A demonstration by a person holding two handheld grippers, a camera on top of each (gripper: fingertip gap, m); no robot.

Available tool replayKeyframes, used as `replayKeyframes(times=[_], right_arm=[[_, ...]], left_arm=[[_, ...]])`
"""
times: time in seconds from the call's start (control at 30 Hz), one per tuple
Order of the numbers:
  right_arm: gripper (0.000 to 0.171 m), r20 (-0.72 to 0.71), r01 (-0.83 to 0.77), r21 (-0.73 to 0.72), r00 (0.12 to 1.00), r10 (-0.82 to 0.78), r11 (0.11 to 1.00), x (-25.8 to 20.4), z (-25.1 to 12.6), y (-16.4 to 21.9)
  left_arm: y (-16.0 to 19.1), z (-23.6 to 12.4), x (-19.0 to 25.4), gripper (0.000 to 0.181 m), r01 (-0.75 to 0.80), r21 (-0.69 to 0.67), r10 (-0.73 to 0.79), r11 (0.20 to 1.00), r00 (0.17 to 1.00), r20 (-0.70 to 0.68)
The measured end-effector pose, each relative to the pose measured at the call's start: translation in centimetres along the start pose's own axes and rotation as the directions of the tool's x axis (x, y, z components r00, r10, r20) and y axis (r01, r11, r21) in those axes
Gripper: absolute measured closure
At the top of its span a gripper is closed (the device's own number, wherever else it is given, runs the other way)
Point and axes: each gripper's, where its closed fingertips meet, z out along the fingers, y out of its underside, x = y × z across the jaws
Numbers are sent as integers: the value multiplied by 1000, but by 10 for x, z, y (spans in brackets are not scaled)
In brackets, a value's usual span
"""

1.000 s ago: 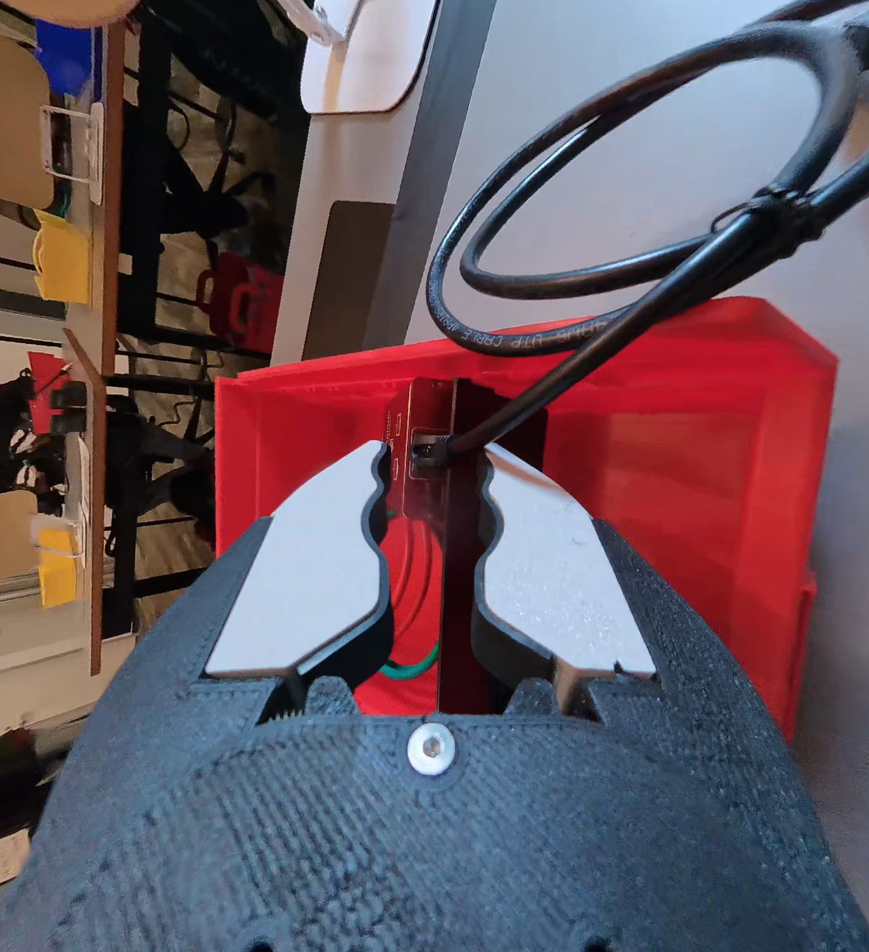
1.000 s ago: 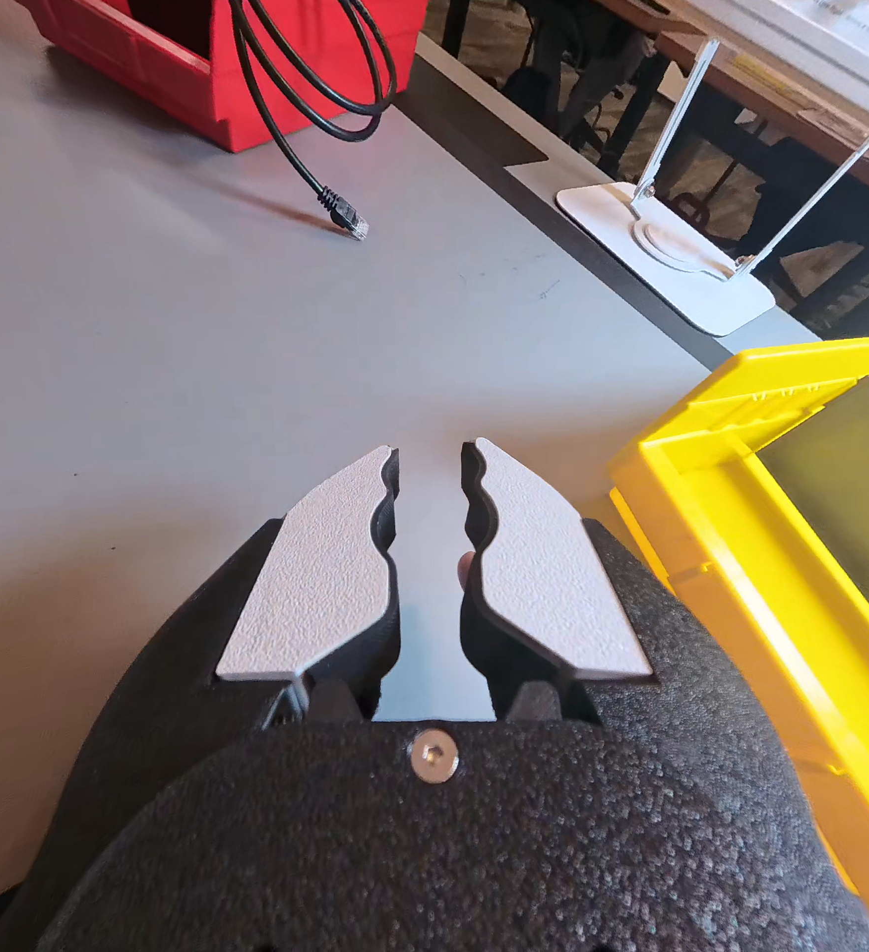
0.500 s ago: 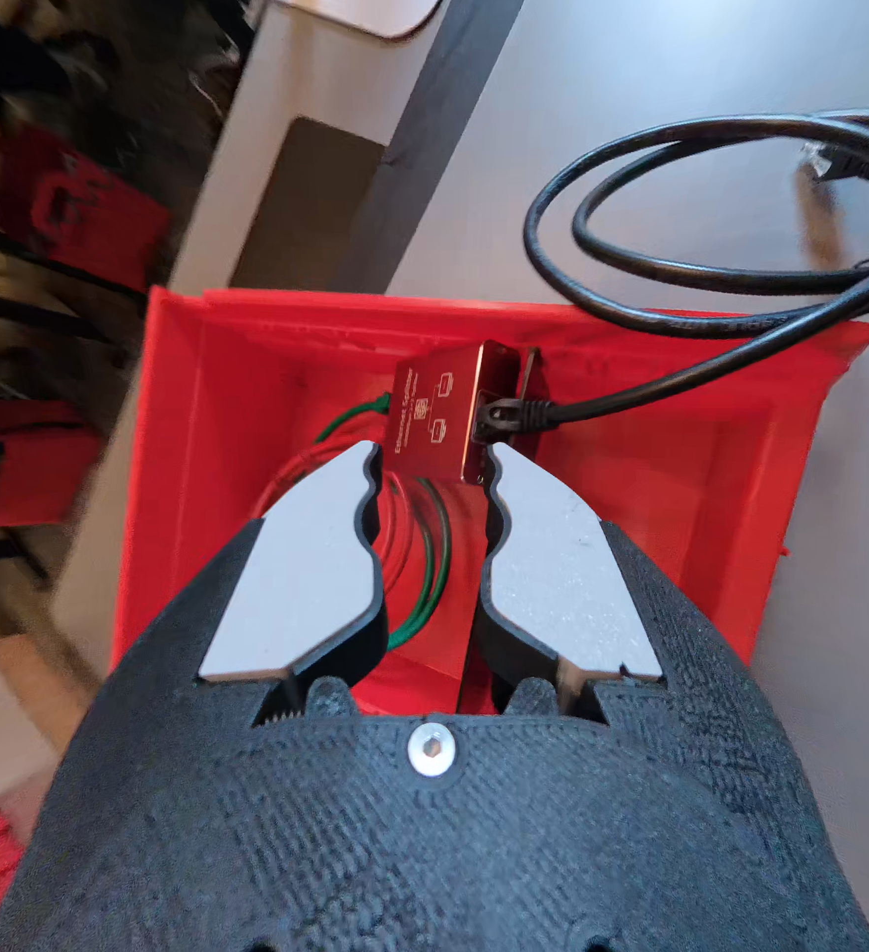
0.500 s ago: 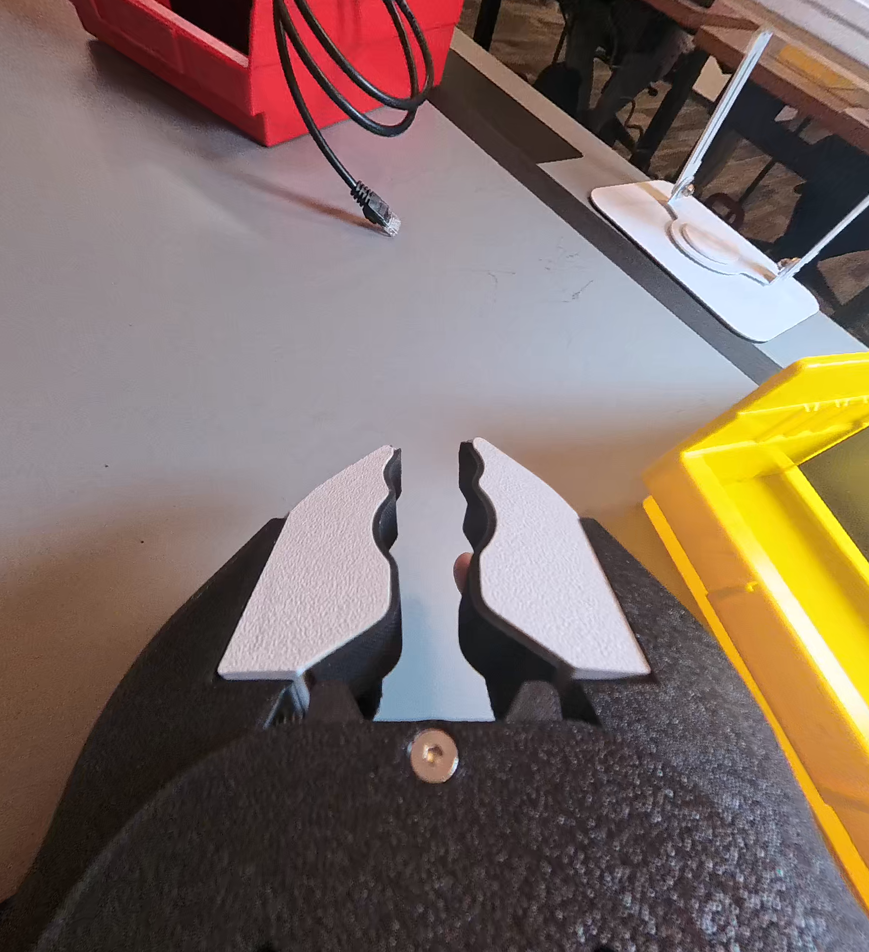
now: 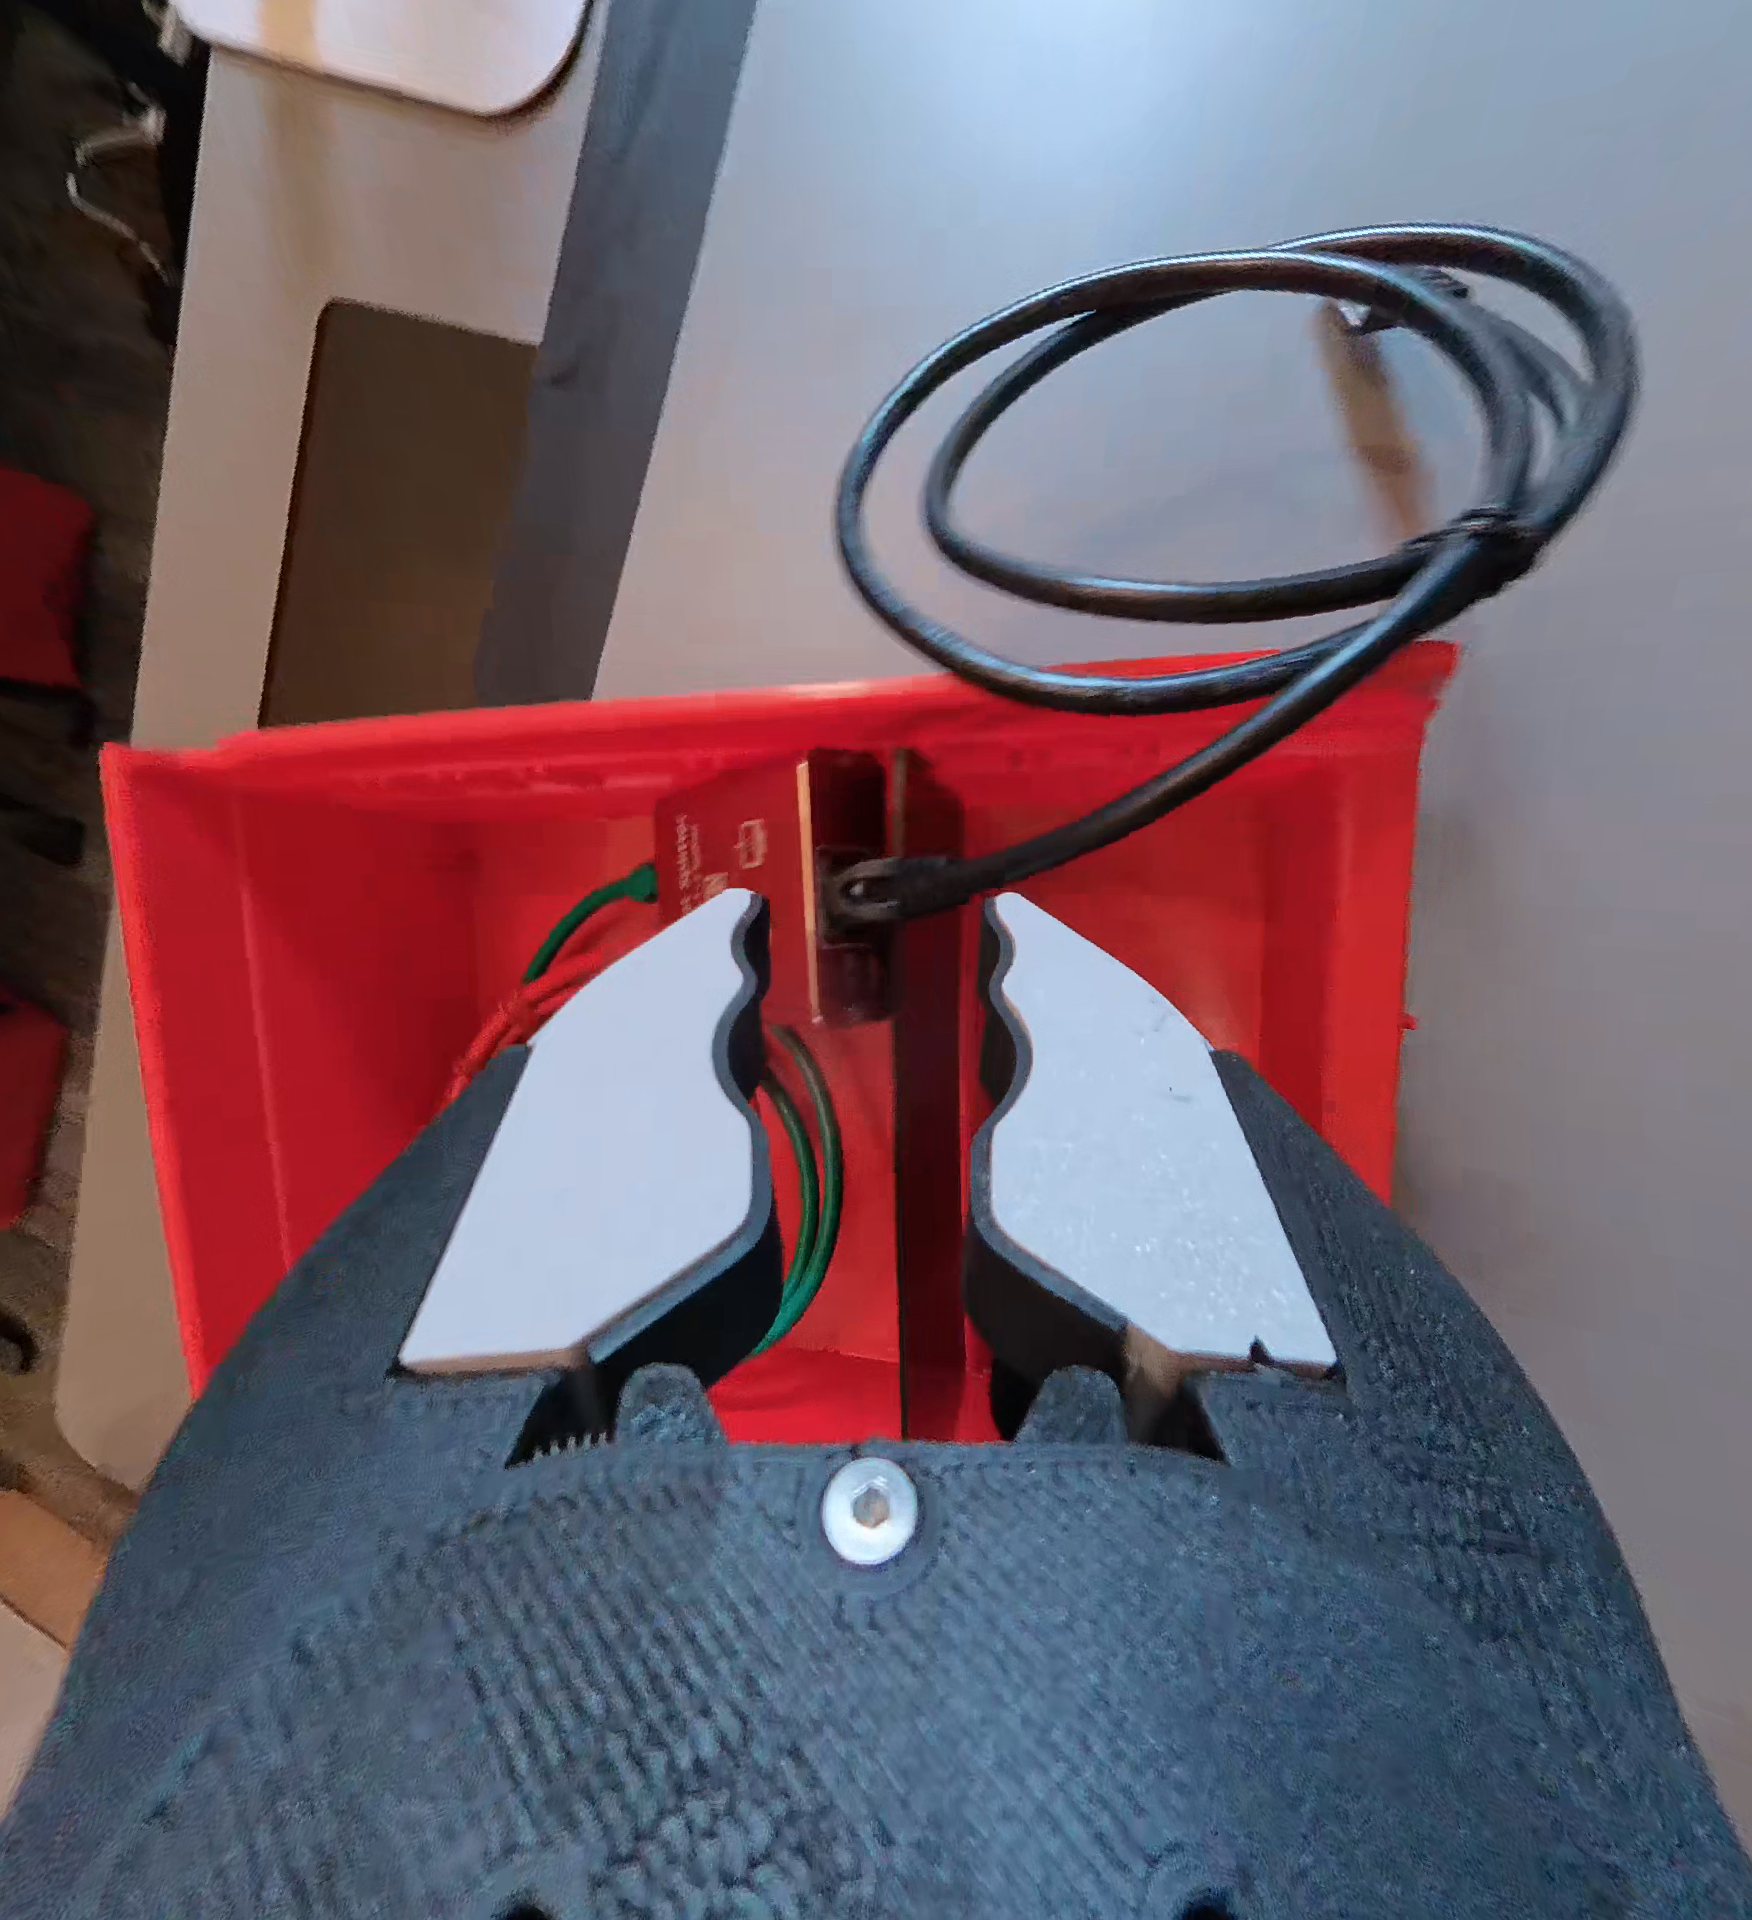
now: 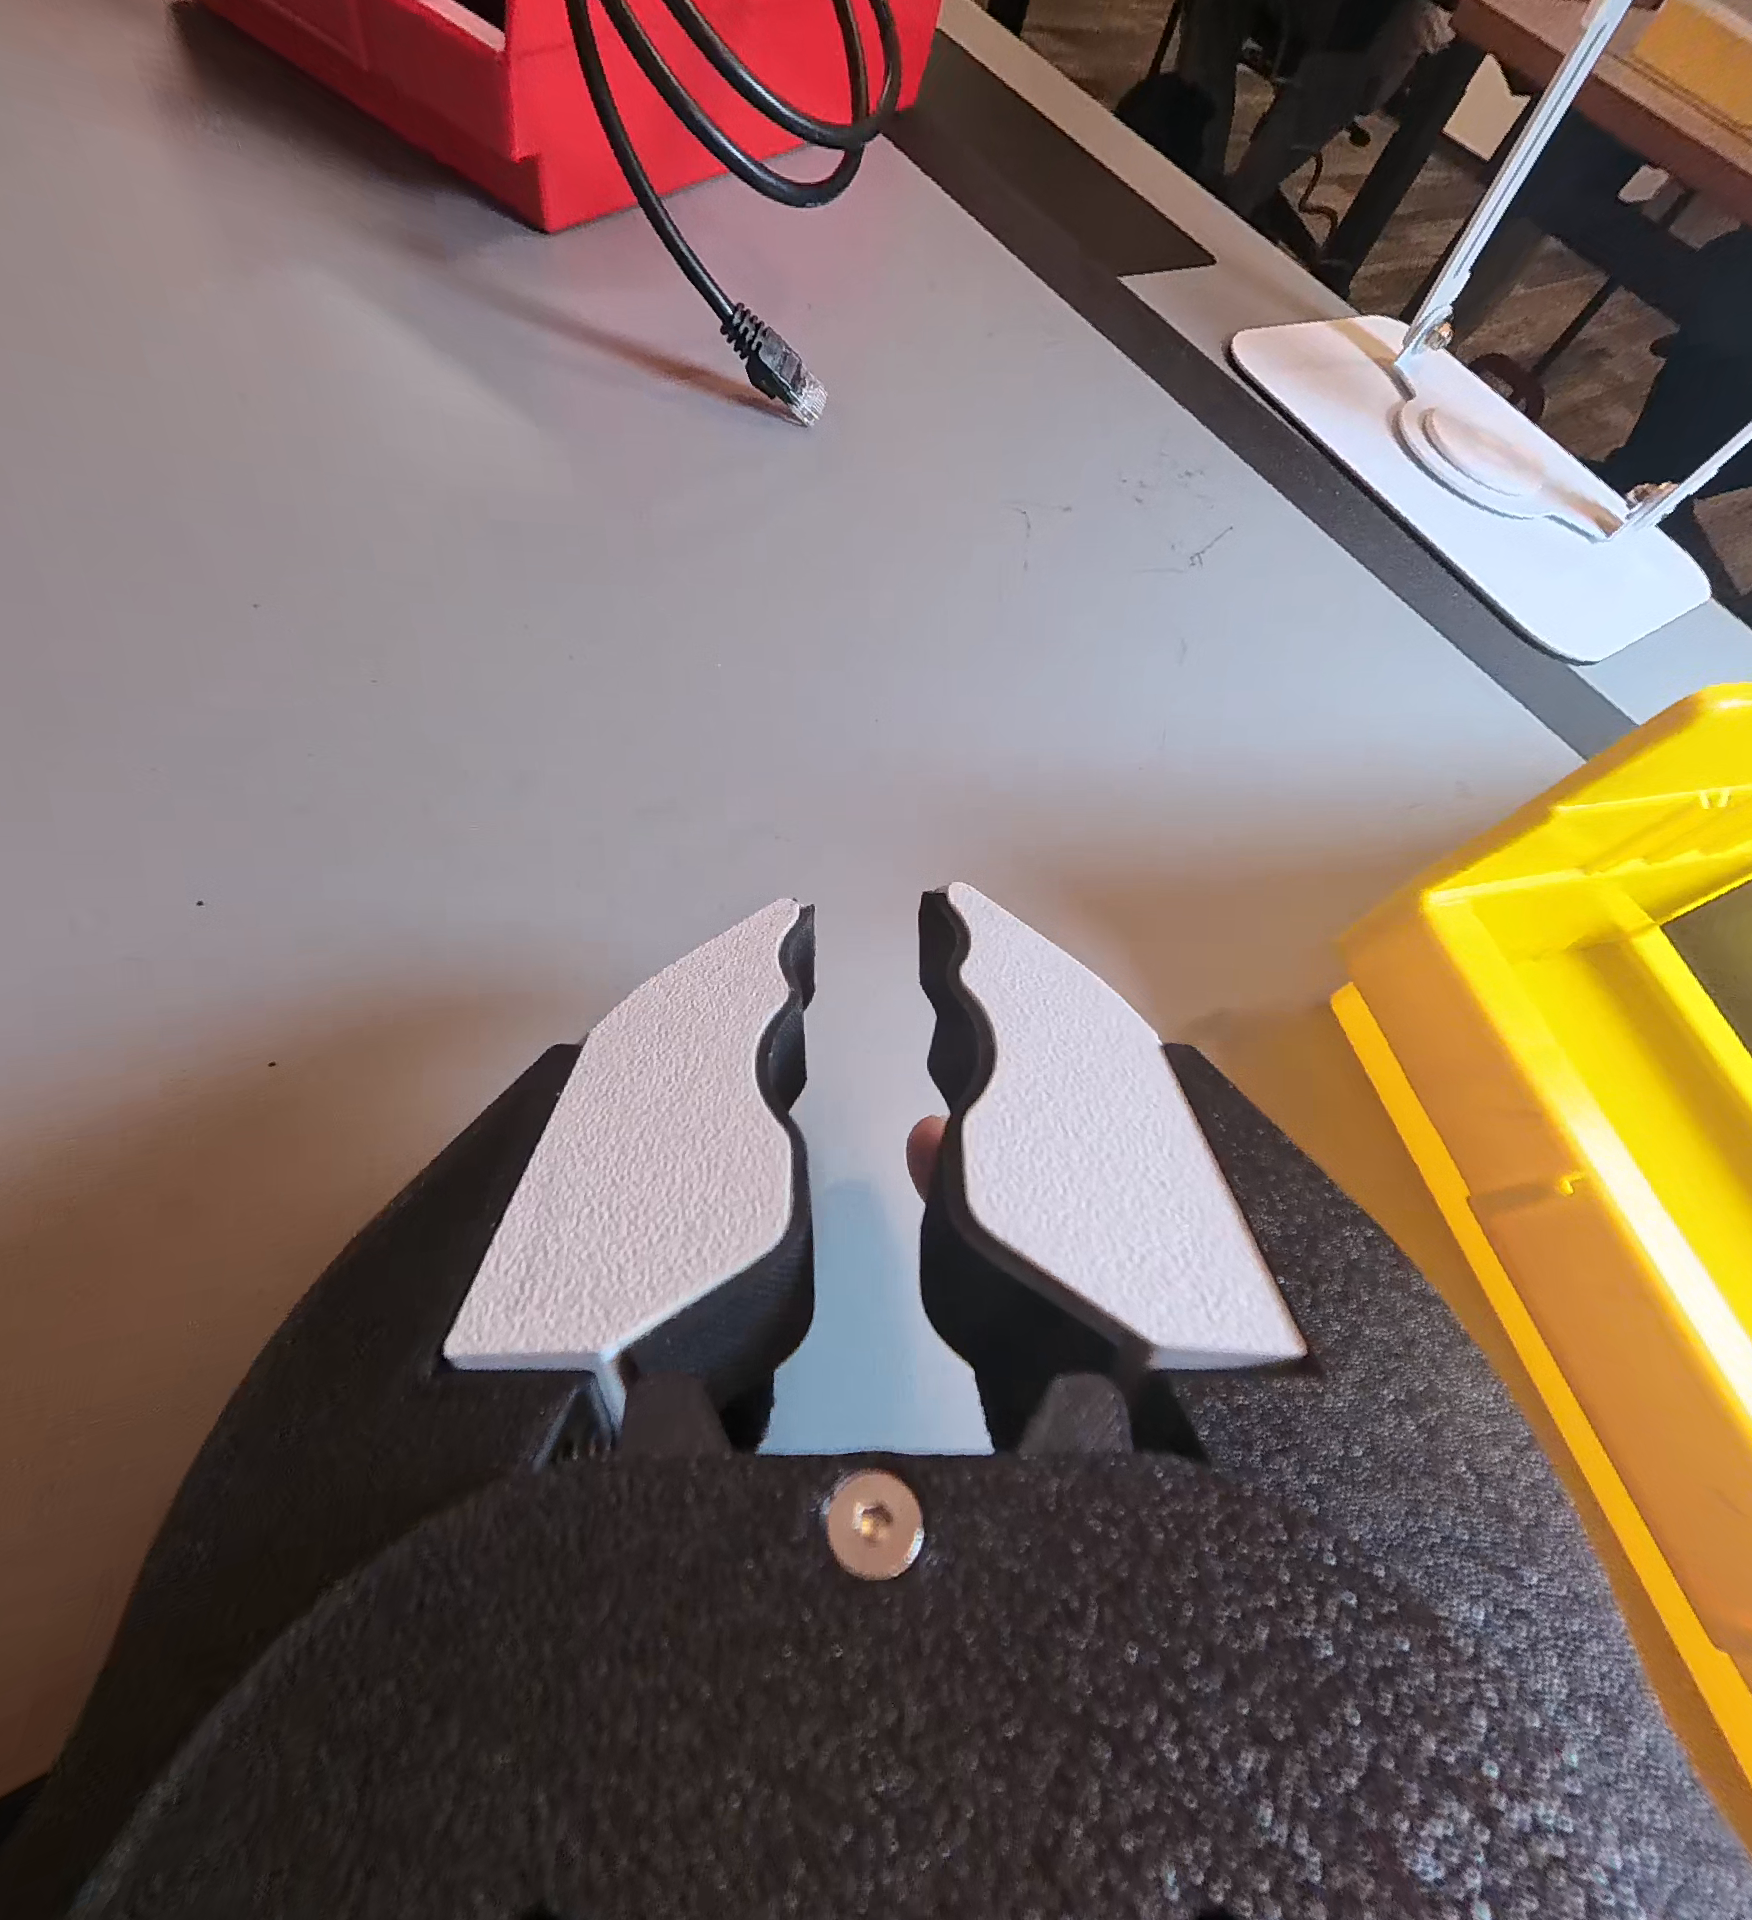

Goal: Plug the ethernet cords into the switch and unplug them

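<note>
Left wrist view: the left gripper point(image 5: 872, 925) hangs over the open red plastic bin point(image 5: 1319, 935), its grey-faced fingers point(image 5: 623, 1132) spread wide and holding nothing. Just ahead of the fingertips, and roughly between them, sits the small red-faced ethernet switch point(image 5: 721, 847) inside the bin. One end of the black coiled ethernet cord point(image 5: 1111, 831) is seated in one of its ports; the port just nearer the fingers looks empty. Thin green and red wires point(image 5: 799, 1195) curl in the bin under the left-hand finger.

In the right wrist view, the right gripper point(image 6: 867, 904) hovers over the grey desk point(image 6: 332, 675) with its fingers point(image 6: 664, 1132) set narrowly apart and nothing between them. The cord's other plug point(image 6: 784, 369) lies loose on the desk well ahead of the fingertips, and a yellow plastic bin point(image 6: 1537, 1039) stands just off the right-hand finger.

By my reading, one plug is in and the free end is yet to be inserted; all the unplugging remains.
</note>
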Motion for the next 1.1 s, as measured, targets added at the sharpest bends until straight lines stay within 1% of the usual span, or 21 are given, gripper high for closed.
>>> replayKeyframes(times=[0.03,0.13,0.27,0.3,0.37,0.47,0.57,0.63,0.77,0.9,1.1], right_arm=[[152,0,1,1,1000,-1,1000,0,0,0],[153,-3,1,2,1000,-1,1000,0,0,0],[154,-10,4,8,1000,-4,1000,1,-2,-2],[154,-11,2,11,1000,-2,1000,1,-2,-2],[155,-12,-3,17,1000,3,1000,2,-3,-3],[155,-11,-8,24,1000,9,1000,2,-4,-5],[155,-12,-6,31,1000,6,1000,1,-6,-6],[155,-14,-6,34,1000,6,999,1,-7,-6],[155,-20,-12,38,1000,13,999,3,-9,-6],[156,-20,-24,43,999,25,999,5,-9,-6],[156,-17,-16,41,1000,17,999,3,-8,-6]], left_arm=[[-2,1,6,145,-37,-3,37,999,999,6],[-7,6,13,157,-123,-6,123,992,990,65],[-10,6,16,172,-170,4,168,985,977,131],[-10,5,15,173,-178,0,176,984,973,150],[-12,3,13,176,-200,0,196,980,960,199],[-15,-1,8,171,-228,13,216,973,938,270],[-13,3,9,167,-223,9,210,975,933,292],[-11,9,10,168,-195,2,187,981,940,285],[-14,11,6,170,-246,-6,233,969,909,347],[-27,-9,-6,172,-254,9,227,967,881,415],[-46,-61,-41,174,-213,59,148,975,829,540]])
